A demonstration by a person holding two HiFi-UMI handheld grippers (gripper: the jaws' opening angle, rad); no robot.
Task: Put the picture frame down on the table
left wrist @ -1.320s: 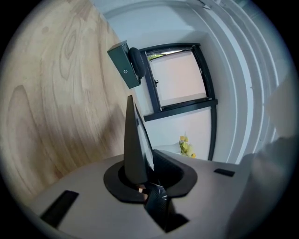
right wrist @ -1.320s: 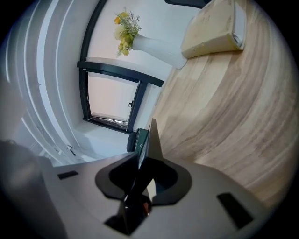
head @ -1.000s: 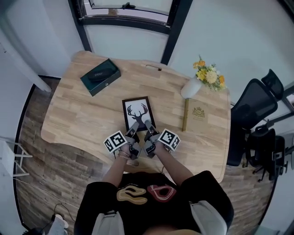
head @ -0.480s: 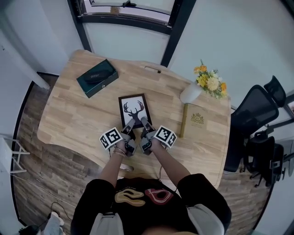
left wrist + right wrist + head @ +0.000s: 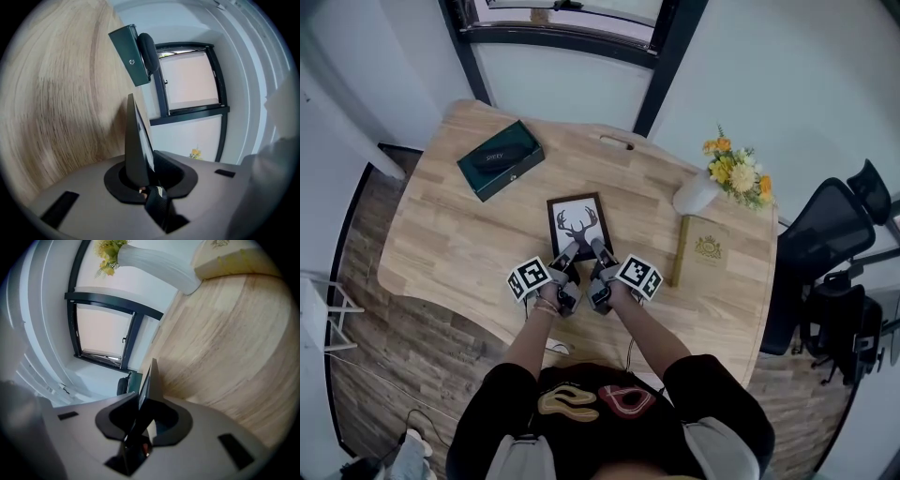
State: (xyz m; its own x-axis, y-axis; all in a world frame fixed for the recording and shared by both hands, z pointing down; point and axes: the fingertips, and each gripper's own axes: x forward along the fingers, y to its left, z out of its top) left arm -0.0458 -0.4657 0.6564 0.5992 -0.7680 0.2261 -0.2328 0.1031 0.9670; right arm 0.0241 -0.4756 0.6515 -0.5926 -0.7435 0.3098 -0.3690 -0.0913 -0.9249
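You are pinching the frame [image 5: 578, 223] by its near edge in the left gripper [image 5: 569, 252] and right gripper [image 5: 598, 249] over mid-table [image 5: 450, 234], the jaws hiding that edge, so I cannot tell whether it is touching the wood.

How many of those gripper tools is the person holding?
2. The left gripper grips the near edge of the picture frame, left side; the right gripper grips it alongside, to the right.

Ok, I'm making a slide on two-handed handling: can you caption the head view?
Deer-print picture frame clamped at its near edge by left gripper and right gripper, at a wooden table.
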